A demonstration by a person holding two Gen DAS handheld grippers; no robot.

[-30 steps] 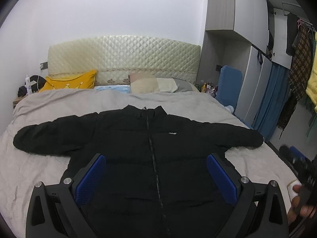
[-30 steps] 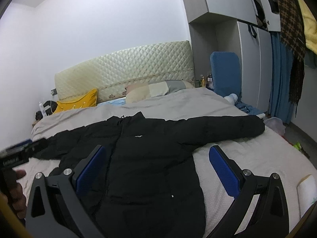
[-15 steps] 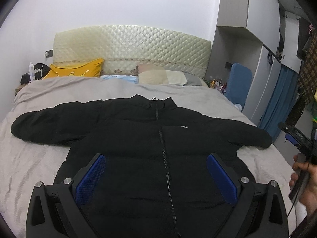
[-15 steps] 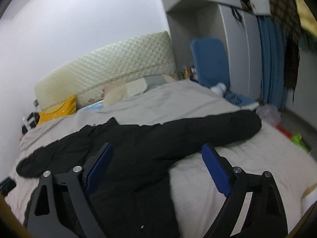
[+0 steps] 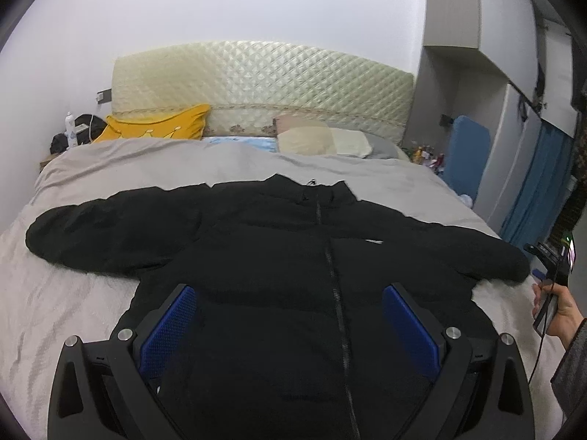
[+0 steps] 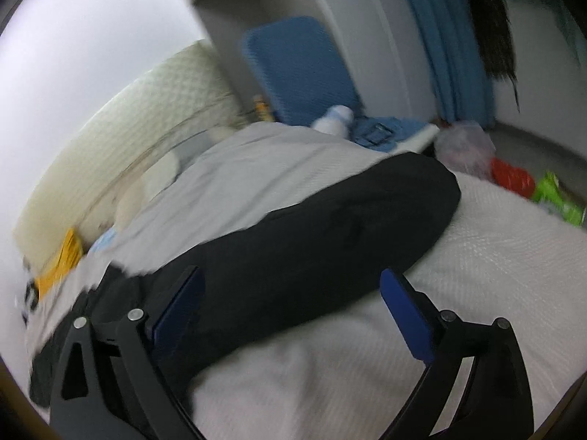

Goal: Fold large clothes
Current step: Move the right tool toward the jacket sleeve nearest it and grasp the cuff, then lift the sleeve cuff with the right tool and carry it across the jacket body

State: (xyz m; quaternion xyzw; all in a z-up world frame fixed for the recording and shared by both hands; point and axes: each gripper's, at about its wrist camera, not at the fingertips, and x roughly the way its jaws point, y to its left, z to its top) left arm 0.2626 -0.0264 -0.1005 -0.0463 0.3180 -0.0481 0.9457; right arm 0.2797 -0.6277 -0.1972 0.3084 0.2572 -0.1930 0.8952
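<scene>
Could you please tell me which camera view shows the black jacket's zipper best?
The left wrist view. There the black jacket lies spread flat on the bed, and its zipper runs in full from collar down past the open left gripper. The right wrist view is blurred and shows only one sleeve, no zipper.

Lying flat on the bed, front up, with sleeves spreading left and right: the jacket. Sitting behind its collar, against the headboard: pillows. Hovering over the hem: left gripper; over the right sleeve: right gripper.
</scene>
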